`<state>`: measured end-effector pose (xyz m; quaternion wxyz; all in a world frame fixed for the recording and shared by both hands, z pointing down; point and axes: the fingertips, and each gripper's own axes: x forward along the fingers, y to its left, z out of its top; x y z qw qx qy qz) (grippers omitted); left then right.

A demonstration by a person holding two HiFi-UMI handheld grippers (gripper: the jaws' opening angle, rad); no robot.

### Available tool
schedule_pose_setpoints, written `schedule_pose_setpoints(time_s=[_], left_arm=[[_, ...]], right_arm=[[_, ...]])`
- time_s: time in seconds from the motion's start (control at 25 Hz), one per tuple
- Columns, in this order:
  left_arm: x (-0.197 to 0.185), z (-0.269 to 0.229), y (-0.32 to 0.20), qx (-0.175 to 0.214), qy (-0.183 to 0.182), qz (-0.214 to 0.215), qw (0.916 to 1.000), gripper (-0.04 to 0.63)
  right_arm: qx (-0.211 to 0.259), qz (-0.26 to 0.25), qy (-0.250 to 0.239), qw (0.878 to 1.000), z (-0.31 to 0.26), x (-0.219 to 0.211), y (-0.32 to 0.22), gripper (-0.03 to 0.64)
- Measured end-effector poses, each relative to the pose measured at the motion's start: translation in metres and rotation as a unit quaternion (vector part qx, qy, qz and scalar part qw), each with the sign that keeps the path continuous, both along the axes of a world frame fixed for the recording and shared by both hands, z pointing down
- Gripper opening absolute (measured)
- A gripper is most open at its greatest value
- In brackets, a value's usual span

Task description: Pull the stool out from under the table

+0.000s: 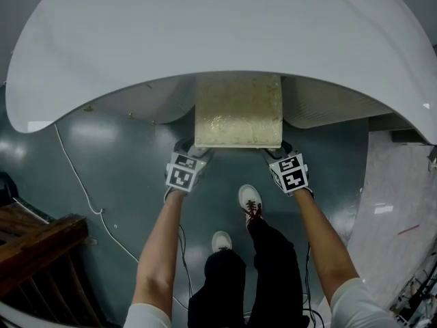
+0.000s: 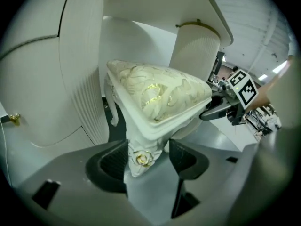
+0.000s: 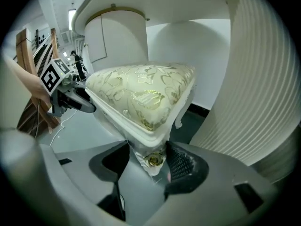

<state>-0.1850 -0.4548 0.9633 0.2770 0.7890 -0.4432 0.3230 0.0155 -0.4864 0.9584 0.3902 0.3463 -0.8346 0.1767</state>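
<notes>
The stool (image 1: 237,111), with a cream and gold cushion, stands half under the round white table (image 1: 205,26). My left gripper (image 1: 188,147) is at its near left corner and my right gripper (image 1: 278,150) at its near right corner. In the left gripper view the corner leg with a gold rosette (image 2: 141,158) sits between the jaws of my left gripper (image 2: 146,159), with a gap on the right side. In the right gripper view my right gripper (image 3: 150,161) straddles the other rosette corner (image 3: 154,160), its pads close beside the leg. Both grippers look open around the corners.
The table's fluted white pedestal (image 2: 195,51) rises behind the stool. A dark wooden structure (image 1: 41,244) stands at the lower left, and a white cable (image 1: 82,183) runs over the grey floor. The person's shoes (image 1: 249,200) are just behind the stool. A pale floor panel (image 1: 396,203) lies at the right.
</notes>
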Motion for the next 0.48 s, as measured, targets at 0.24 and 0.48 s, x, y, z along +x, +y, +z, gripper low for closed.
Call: schedule_pose_setpoints(time_s=[0.24,0.48], left_arm=[[0.000,-0.003,0.006,-0.011,-0.010,-0.004,0.9999,0.250],[0.003,0.000,0.022,-0.025,-0.013,-0.005,0.9996,0.249]], right_arm=[[-0.011,0.003,0.008,1.000,-0.002,0.003,0.005,0.256],[-0.030,0.006,0.020,0.999,0.000,0.006,0.022,0.255]])
